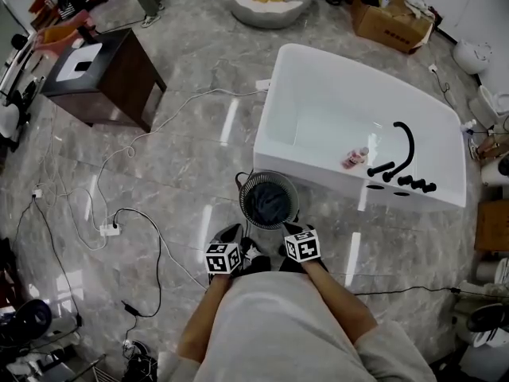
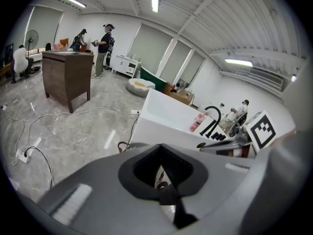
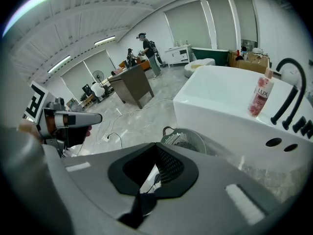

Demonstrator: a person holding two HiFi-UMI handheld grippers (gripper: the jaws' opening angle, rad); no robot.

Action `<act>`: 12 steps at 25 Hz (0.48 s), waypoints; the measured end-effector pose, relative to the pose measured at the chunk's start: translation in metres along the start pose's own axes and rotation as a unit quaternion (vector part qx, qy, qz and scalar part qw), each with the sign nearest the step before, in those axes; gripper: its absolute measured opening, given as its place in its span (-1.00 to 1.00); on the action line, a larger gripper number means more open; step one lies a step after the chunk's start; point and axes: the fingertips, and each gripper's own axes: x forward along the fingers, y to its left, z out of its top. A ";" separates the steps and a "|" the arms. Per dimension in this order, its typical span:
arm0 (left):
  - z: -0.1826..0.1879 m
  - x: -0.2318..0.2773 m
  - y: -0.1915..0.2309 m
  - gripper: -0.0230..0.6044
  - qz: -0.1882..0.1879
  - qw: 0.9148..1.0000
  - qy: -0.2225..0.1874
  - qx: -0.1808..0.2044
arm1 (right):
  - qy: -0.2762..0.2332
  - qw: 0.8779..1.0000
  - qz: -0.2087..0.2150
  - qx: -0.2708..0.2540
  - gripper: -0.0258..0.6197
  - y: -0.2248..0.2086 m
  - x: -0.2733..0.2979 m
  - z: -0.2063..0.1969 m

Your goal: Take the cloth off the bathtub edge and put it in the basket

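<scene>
The cloth [image 1: 269,203] lies limp in the basket [image 1: 243,191]; it looks soft and light, grabbable by any fold. The left tool [image 1: 233,233] and right tool [image 1: 294,229] are closed, empty.

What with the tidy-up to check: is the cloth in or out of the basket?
In: the dark cloth lies inside the round grey mesh basket.

Basket [image 1: 248,191] just beside bathtub [image 1: 334,110] wall
</scene>
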 end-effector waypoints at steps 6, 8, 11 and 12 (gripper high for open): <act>-0.006 0.005 -0.003 -0.74 -0.010 1.000 0.018 -0.008 | 0.003 1.000 -0.004 0.003 -0.92 -0.002 -0.003 -0.005; -0.007 0.007 -0.005 -0.74 -0.013 1.000 0.019 -0.005 | 0.003 1.000 -0.005 0.004 -0.92 -0.003 -0.004 -0.006; -0.007 0.009 -0.008 -0.74 -0.017 1.000 0.020 0.000 | 0.004 1.000 -0.006 0.005 -0.92 -0.004 -0.005 -0.008; -0.007 0.009 -0.009 -0.74 -0.018 1.000 0.021 0.002 | 0.003 1.000 -0.007 0.005 -0.92 -0.004 -0.005 -0.008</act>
